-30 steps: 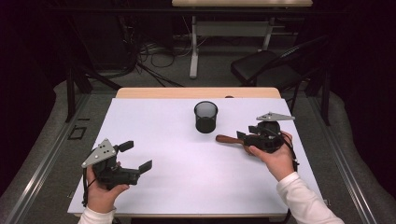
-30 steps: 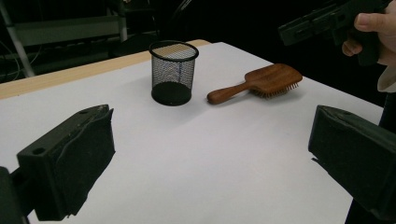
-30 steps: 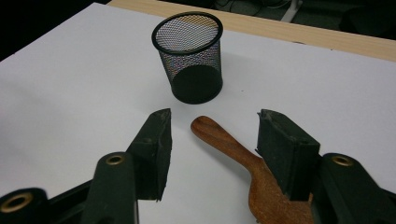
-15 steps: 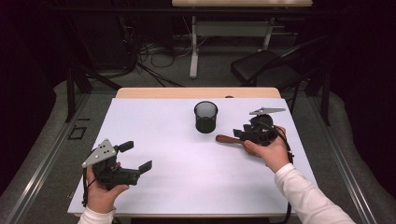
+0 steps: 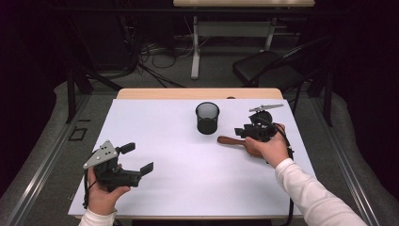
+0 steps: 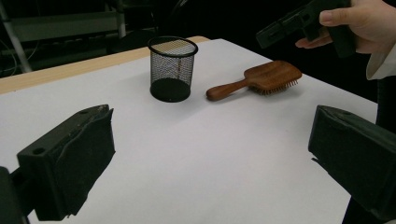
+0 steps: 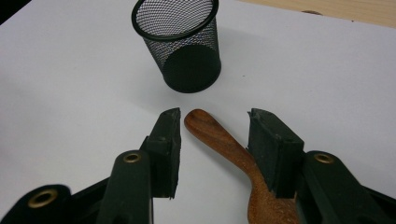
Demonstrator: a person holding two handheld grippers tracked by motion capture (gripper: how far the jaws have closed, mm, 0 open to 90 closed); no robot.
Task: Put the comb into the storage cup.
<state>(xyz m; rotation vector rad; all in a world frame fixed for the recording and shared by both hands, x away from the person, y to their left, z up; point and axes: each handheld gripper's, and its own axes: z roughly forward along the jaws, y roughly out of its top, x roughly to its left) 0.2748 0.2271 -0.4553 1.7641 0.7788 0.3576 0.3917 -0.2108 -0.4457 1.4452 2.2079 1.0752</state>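
A wooden hairbrush (image 5: 229,140) lies bristles down on the white table, its handle pointing at a black mesh cup (image 5: 207,117). My right gripper (image 5: 243,132) is open over the brush. In the right gripper view its jaws (image 7: 215,126) stand on either side of the handle (image 7: 224,142) without touching it, and the cup (image 7: 180,42) is just beyond. My left gripper (image 5: 137,158) is held open near the table's front left, with nothing in it. From the left gripper (image 6: 210,121) view I see the cup (image 6: 172,70), the brush (image 6: 268,77) and the right gripper (image 6: 299,23) farther off.
The white sheet (image 5: 160,188) covers most of the table, with a strip of bare wood (image 5: 155,93) along the far edge. A black chair (image 5: 268,70) and a desk frame (image 5: 195,52) stand on the floor beyond the table.
My right gripper has moved a little left and away from me, bringing its open jaws around the brush handle. The left gripper has stayed in place.
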